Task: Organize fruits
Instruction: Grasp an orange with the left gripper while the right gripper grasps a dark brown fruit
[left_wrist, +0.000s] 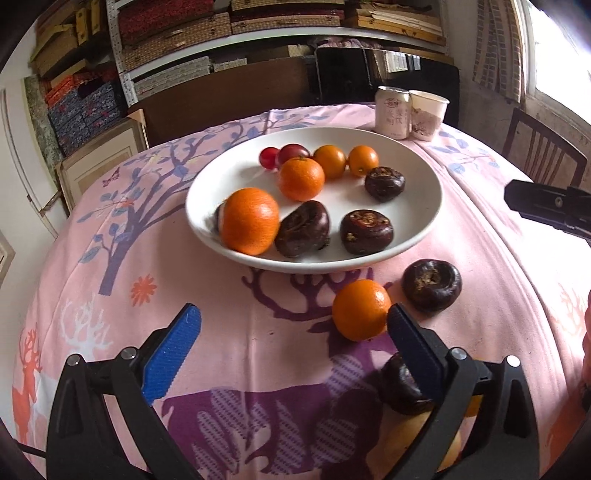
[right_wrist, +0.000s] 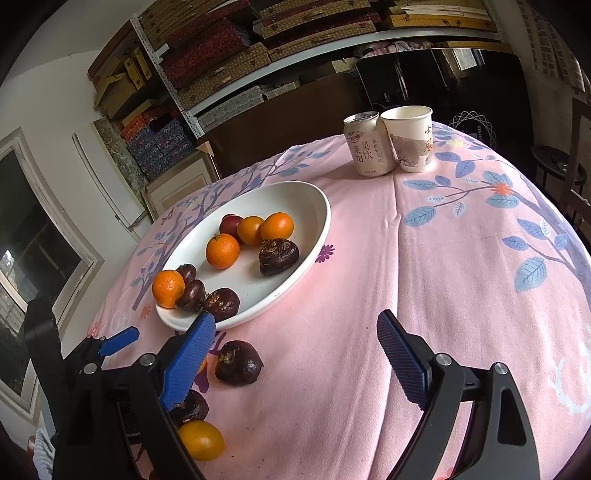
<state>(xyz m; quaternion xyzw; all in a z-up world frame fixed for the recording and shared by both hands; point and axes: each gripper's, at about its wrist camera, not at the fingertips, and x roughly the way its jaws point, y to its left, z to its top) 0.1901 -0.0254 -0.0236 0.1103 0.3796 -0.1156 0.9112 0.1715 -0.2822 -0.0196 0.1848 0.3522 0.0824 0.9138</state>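
Left gripper (left_wrist: 293, 325) jaws spread wide, nothing held. One orange (left_wrist: 361, 309) lies just beside the right jaw tip (tabletop, short of the plate (left_wrist: 424, 225)). Right gripper (right_wrist: 297, 326) jaws also wide, empty; a dark fruit (right_wrist: 239, 362) sits beside its left jaw.

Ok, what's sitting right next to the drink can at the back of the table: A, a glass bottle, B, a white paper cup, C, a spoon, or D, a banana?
B: a white paper cup stands touching the drink can on the pink tablecloth.
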